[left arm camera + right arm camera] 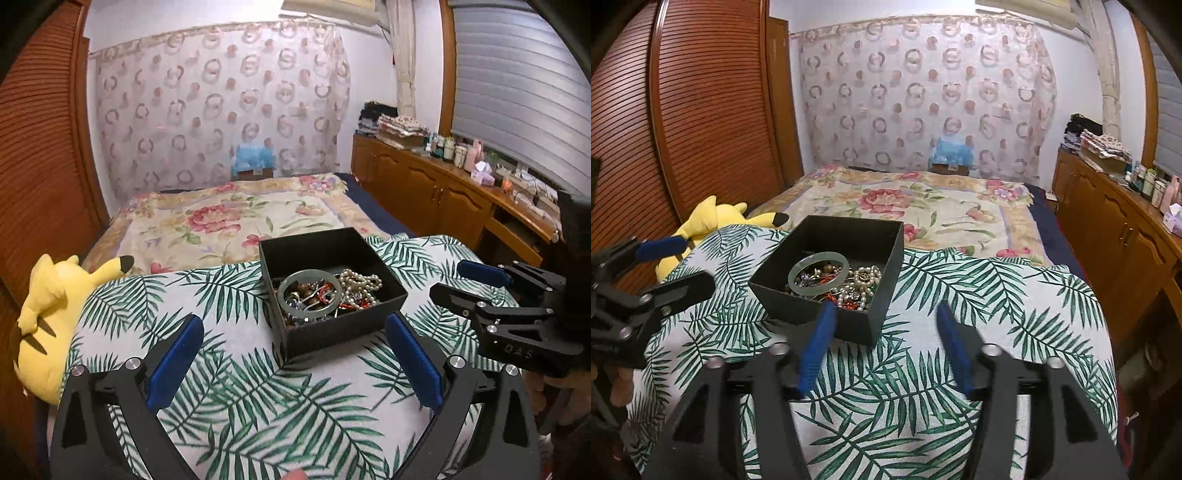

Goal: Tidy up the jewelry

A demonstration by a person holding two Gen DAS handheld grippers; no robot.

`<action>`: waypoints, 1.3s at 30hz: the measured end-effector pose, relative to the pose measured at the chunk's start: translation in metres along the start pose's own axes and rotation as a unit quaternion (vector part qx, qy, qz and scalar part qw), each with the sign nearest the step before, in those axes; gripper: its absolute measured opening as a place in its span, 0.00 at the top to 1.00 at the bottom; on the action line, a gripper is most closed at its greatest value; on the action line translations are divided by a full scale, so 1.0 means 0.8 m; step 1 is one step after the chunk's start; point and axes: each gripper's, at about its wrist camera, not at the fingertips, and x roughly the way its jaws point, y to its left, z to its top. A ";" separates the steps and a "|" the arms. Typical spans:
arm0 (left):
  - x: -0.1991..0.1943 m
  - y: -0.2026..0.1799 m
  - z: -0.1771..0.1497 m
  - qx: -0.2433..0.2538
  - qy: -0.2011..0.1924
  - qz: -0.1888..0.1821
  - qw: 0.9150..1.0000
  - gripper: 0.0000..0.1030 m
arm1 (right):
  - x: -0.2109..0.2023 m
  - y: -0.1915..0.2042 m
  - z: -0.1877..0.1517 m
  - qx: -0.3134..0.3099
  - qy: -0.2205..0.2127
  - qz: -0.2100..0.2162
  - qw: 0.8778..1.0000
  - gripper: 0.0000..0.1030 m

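An open black box (334, 334) (827, 314) sits on a leaf-print cloth. It holds a tangle of jewelry: a pale green jade bangle (308, 296) (817, 273) on top, a pearl strand (360, 280) (866, 275), and beads with red cord. My left gripper (295, 338) is open and empty, its blue pads either side of the box's near end. My right gripper (886, 325) is open and empty, just right of the box's near corner; it also shows in the left wrist view (447, 280). The left gripper also shows in the right wrist view (690, 264).
A yellow plush toy (55, 317) (705, 225) lies at the cloth's left edge. A floral bedspread (236, 218) stretches behind the box. A wooden cabinet (443, 192) with bottles runs along the right. A wooden louvered door (701, 110) is on the left.
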 end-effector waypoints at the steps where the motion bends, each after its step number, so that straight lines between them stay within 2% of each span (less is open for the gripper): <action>1: -0.004 0.000 -0.001 -0.002 -0.003 0.002 1.000 0.08 | -0.003 0.001 0.000 0.001 -0.003 -0.001 1.000 0.27; 3: -0.013 0.001 -0.002 -0.004 -0.010 0.007 1.000 0.08 | -0.010 0.003 0.001 0.002 -0.011 -0.006 1.000 0.15; 8: -0.033 0.002 -0.005 -0.006 -0.022 0.014 1.000 0.08 | -0.031 0.012 0.002 0.000 -0.033 -0.018 0.999 0.03; 13: -0.052 0.004 -0.010 -0.011 -0.037 0.021 0.999 0.08 | -0.056 0.017 0.001 0.009 -0.052 -0.020 0.998 0.03; 23: -0.083 0.010 -0.033 -0.021 -0.035 0.029 0.999 0.08 | -0.111 0.026 -0.018 0.027 -0.095 -0.020 0.995 0.03; 39: -0.098 0.010 -0.047 -0.020 -0.037 0.032 0.999 0.08 | -0.121 0.026 -0.034 0.030 -0.095 -0.023 0.995 0.03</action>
